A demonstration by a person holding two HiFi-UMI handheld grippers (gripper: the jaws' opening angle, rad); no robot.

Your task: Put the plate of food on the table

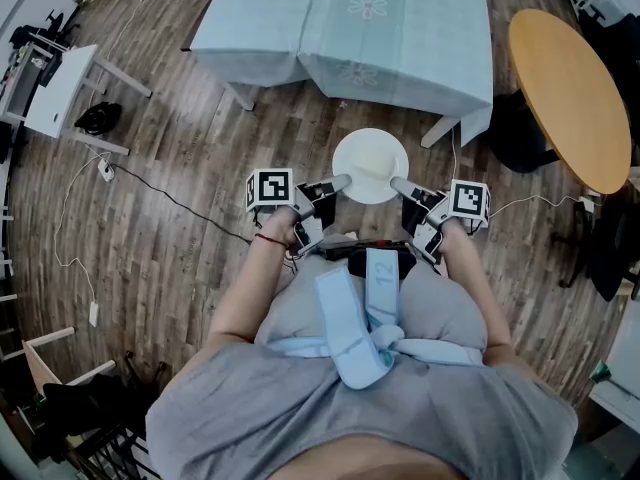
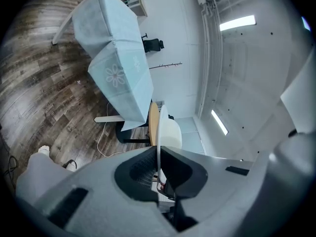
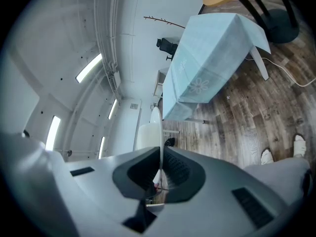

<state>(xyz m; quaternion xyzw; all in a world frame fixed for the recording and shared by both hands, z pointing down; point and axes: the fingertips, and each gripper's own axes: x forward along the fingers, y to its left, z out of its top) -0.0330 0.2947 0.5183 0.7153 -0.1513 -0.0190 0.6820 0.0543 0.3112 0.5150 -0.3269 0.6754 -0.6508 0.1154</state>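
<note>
Between left gripper (image 1: pixel 343 181) and right gripper (image 1: pixel 397 183), plate (image 1: pixel 370 160).

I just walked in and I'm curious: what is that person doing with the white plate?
A person holds a white plate by its rim from both sides, the left tool shut on one edge and the right tool on the other. The plate is in the air over the wooden floor, in front of the blue-clothed table, not yet set down.

Contents of the plate (image 1: pixel 370 165) indistinct; cloth-covered table (image 1: pixel 350 28) cut off at top edge.
</note>
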